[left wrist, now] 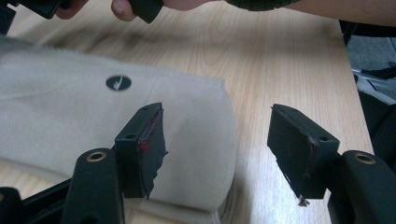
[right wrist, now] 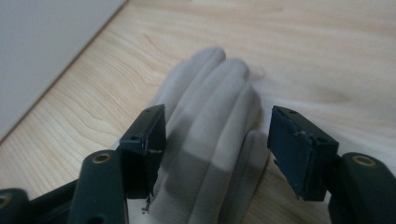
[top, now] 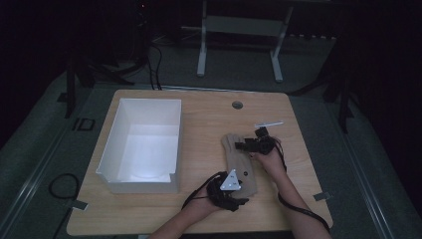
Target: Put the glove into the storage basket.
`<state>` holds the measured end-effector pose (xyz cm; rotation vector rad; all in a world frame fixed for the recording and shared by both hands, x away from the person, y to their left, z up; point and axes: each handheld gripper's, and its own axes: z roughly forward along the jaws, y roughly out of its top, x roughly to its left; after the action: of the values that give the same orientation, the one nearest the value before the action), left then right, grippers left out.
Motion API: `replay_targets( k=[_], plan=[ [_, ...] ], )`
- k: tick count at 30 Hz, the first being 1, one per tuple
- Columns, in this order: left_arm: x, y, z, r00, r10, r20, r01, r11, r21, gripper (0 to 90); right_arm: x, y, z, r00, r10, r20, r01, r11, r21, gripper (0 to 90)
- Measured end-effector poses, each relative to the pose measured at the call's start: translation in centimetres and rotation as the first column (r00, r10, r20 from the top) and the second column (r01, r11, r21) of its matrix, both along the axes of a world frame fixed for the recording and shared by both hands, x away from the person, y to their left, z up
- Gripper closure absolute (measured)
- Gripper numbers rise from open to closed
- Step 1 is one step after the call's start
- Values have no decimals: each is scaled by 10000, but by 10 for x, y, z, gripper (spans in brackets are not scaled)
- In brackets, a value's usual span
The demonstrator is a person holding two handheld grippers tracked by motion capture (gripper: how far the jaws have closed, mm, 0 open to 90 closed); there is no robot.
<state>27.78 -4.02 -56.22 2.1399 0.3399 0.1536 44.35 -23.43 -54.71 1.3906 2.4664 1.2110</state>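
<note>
A beige glove (top: 239,162) lies flat on the wooden table (top: 199,119), fingers pointing away from me. My left gripper (top: 240,200) is at its cuff end. In the left gripper view the cuff (left wrist: 93,121), with a small dark round logo (left wrist: 118,83), lies under the left jaw while the right jaw hangs over bare wood; the left gripper (left wrist: 217,116) is open. My right gripper (top: 242,145) is at the finger end. In the right gripper view the glove's fingers (right wrist: 210,107) lie between the jaws of the right gripper (right wrist: 217,119), which are apart and not pressing.
A white open box (top: 142,144) stands on the table's left half, close to the glove. A small light strip (top: 268,123) lies beyond the right gripper, and a round grommet (top: 237,105) sits near the far edge. The table's near edge is just behind the left hand (top: 201,201).
</note>
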Motion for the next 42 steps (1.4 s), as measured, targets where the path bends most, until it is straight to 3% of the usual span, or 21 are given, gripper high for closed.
replay_targets(
  k=[3,4,6,7,9,12,15,18,21,23,29,30,32,33,35,38,42],
  plan=[
    [2,3,-2,9999,17,-99,-16,9998,175,379,1,4,-7,9995,86,-303,-91,9998,-185,359],
    [2,3,-3,9999,32,-105,-29,9997,239,379,0,5,-7,9998,172,-134,-177,9992,-357,367],
    [3,5,-5,10000,1,-96,3,9993,369,379,0,8,-7,9989,449,-103,-454,9974,-553,474],
    [2,6,-5,10000,47,-77,-44,9991,420,379,-1,9,-7,9986,510,-158,-518,9974,-510,478],
    [2,8,-6,9999,39,-95,-35,9990,457,379,-2,11,-6,9987,498,52,-492,9961,-736,465],
    [1,9,-8,9999,72,-154,-65,9990,432,379,-2,13,-7,9997,180,140,-164,9943,-1050,349],
    [0,10,-8,10000,26,-27,-24,9986,530,380,-1,11,-9,9997,147,184,-130,9958,-901,348],
    [1,9,-9,10000,-30,-46,33,9984,557,379,0,9,-9,9981,533,-304,-543,9979,-340,548],
    [1,6,-11,9999,-136,1,136,9968,784,380,0,9,-10,9959,709,-566,-717,9973,-127,605],
    [1,5,-12,9996,-196,187,178,9955,925,385,-1,10,-10,9961,755,-467,-766,9968,-215,618],
    [3,6,-13,9986,138,504,-193,9937,1104,527,-5,12,-9,9975,703,-25,-704,9967,-398,628],
    [3,7,-12,9969,291,733,-377,9922,1186,616,-6,12,-9,9978,669,-35,-670,9971,-369,640],
    [5,8,-12,9967,588,554,-645,9921,1078,745,-6,12,-9,9980,627,-44,-628,9974,-342,650],
    [9,10,-12,9976,665,192,-680,9933,932,795,-7,12,-9,9981,617,-59,-619,9975,-330,659],
    [14,11,-12,9967,733,-352,-705,9947,749,814,-7,12,-9,9983,575,-71,-577,9981,-222,669],
    [12,9,-10,9971,734,-206,-711,9927,971,830,-7,10,-8,9983,572,-135,-571,9984,53,704],
    [12,9,-8,9964,792,-296,-759,9922,988,839,-8,9,-3,9984,564,-105,-561,9981,241,753]
  ],
)
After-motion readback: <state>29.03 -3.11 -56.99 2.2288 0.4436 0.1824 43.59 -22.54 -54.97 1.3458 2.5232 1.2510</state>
